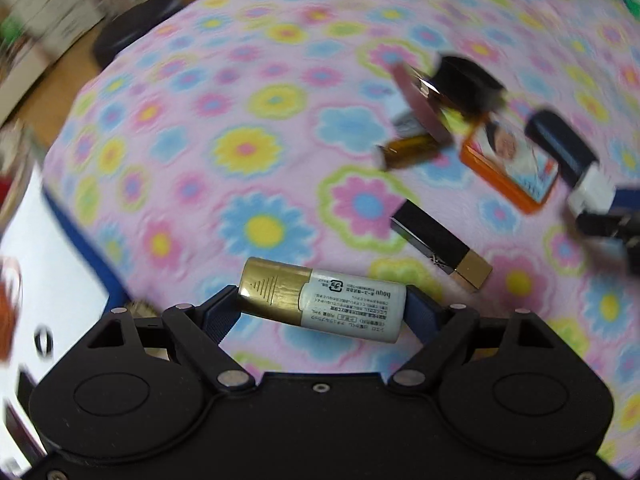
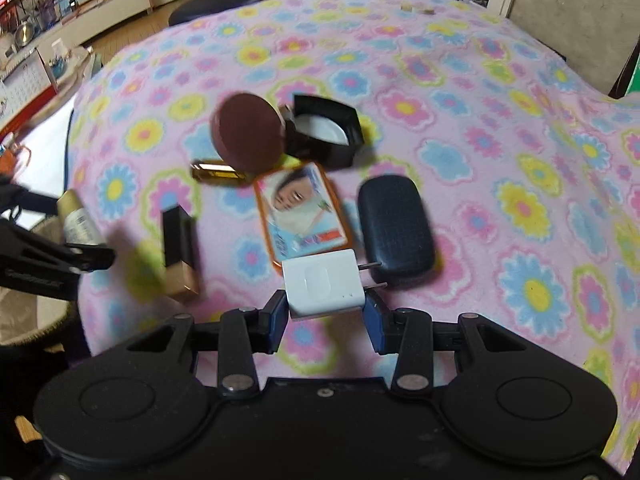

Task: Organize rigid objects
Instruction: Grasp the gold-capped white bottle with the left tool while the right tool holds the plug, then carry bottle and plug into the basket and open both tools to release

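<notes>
Right wrist view: fleecy floral blanket spread wide, soft and pillowy. Near its middle, unsorted: dark textured oval case, glossy orange-rimmed card tin, square black compact with round maroon lid, black-and-gold lipstick, small amber bottle. Right gripper fingers clamped on smooth white plug adapter, lifted near the blanket's near edge. Left gripper fingers clamped endwise on white-and-gold cylindrical tube, above the near-left edge. Likely early: two items raised, most remaining.

Card between lipstick and case; compact seemingly behind.
</notes>
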Motion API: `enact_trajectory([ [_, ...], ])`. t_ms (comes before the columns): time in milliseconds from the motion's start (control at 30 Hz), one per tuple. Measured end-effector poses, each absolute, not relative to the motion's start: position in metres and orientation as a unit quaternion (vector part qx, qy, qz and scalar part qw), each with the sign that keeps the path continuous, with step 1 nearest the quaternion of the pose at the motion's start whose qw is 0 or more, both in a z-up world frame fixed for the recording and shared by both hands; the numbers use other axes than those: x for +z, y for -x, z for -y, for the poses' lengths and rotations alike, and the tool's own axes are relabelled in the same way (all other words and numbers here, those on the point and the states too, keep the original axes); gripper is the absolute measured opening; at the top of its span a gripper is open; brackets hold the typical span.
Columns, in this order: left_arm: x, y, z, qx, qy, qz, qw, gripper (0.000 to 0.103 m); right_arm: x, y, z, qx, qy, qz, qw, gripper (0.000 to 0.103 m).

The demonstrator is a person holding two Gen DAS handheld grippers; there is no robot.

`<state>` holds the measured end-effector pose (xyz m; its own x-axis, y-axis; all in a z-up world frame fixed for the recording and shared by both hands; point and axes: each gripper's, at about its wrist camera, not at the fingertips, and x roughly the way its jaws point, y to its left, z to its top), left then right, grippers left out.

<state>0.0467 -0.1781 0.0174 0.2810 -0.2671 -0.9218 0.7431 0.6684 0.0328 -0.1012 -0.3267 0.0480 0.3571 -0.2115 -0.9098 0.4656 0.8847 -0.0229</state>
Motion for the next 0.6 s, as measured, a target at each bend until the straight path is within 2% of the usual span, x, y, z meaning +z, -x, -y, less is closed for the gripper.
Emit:
enact_trajectory([
  [333,0.068,-0.079,0.055,-0.179,-0.152,-0.502,0.832,0.082,0.050,0.024,0.222,-0.111,-0.087,-0.531,0.835,0.040],
  [467,0.062,-0.094,0.001,-0.116,-0.133,-0.494,0.851,0.082,0.041,-0.014,0.170,-0.057,-0.081,-0.539,0.836,0.040],
  [600,0.039,-0.111,-0.047,-0.081,-0.068,-0.523,0.846,0.082,0.033,-0.045,0.120,-0.016,-0.073,-0.545,0.835,0.040],
])
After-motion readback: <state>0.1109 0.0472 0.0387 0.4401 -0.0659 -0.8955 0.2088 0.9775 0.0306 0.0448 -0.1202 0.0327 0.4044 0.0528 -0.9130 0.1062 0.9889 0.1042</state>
